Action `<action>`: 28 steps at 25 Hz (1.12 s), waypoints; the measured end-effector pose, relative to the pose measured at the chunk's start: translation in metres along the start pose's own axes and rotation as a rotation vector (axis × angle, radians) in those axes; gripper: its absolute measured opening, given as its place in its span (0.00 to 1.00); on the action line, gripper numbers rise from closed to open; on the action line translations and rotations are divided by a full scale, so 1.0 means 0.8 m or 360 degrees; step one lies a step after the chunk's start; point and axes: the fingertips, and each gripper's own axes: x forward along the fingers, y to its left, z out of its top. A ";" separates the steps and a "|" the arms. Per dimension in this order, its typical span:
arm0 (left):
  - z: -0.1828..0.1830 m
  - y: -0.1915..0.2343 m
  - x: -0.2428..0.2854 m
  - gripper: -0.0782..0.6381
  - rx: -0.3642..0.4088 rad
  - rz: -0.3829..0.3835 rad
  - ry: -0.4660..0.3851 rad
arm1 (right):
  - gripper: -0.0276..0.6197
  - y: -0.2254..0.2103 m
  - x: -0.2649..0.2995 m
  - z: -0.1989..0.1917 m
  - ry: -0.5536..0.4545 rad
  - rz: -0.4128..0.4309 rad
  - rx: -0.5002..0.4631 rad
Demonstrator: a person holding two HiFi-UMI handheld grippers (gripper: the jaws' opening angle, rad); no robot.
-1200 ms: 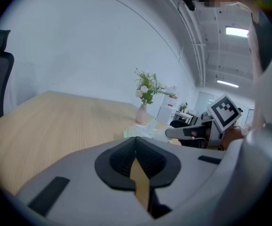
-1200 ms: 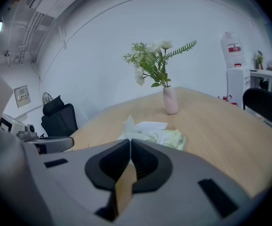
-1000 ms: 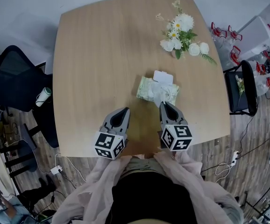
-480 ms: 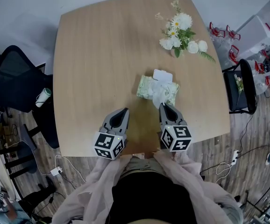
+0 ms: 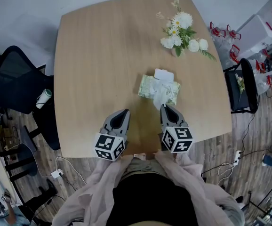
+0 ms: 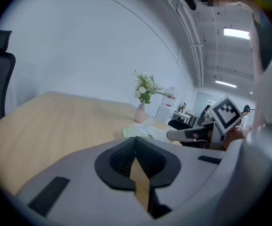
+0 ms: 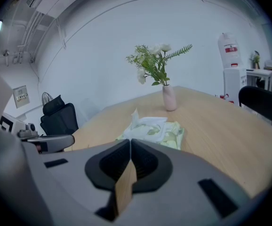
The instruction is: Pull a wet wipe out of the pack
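Pale wood table (image 5: 98,55) fills the head view, with a dark office chair (image 5: 13,86) well left of the pack. Near the table's front edge, left of the pack and well apart from it, the left gripper (image 5: 125,111) has its jaws pressed together with nothing between them; its own view shows the dark pads meeting over bare wood. The right gripper (image 5: 166,107) sits just in front of the pack, its jaws likewise closed and empty, tips near the pack but apart from it. Each gripper carries a cube of black-and-white square markers.

The wet wipe pack (image 5: 148,87) lies flat at mid-table, pale green with a leafy print; any writing on it is too small to read. Its white lid flap (image 5: 163,75) is folded open, and a crumpled wet wipe (image 5: 160,95) stands up out of the opening. Beyond the pack to the right, a pink vase (image 7: 169,98) holds white flowers (image 5: 180,32). A black chair (image 5: 244,86) stands right of the pack, off the table.
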 end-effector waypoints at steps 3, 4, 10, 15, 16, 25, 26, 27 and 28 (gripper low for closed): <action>-0.001 0.000 -0.002 0.13 0.0000 -0.0005 0.0002 | 0.06 0.003 -0.002 -0.002 0.0001 -0.0002 0.0003; -0.001 0.000 -0.003 0.13 0.0000 -0.0006 0.0003 | 0.06 0.003 -0.003 -0.003 0.0002 -0.0003 0.0004; -0.002 -0.003 -0.006 0.13 0.0006 -0.0013 -0.0001 | 0.06 0.005 -0.008 -0.007 -0.0001 -0.0008 0.0008; -0.004 -0.005 -0.010 0.13 0.0006 -0.0018 -0.0003 | 0.06 0.006 -0.013 -0.009 -0.0007 -0.0013 0.0004; -0.004 -0.005 -0.010 0.13 0.0007 -0.0018 -0.0004 | 0.06 0.006 -0.014 -0.009 -0.0009 -0.0014 0.0004; -0.003 -0.010 -0.018 0.13 0.0017 -0.0019 -0.0017 | 0.06 0.008 -0.025 -0.012 -0.0019 -0.0022 0.0000; -0.004 -0.011 -0.019 0.13 0.0017 -0.0019 -0.0017 | 0.06 0.009 -0.027 -0.012 -0.0021 -0.0021 -0.0001; -0.004 -0.012 -0.020 0.13 0.0017 -0.0020 -0.0017 | 0.06 0.010 -0.028 -0.013 -0.0021 -0.0019 -0.0002; -0.005 -0.012 -0.021 0.13 0.0018 -0.0020 -0.0017 | 0.06 0.011 -0.029 -0.014 -0.0021 -0.0017 -0.0002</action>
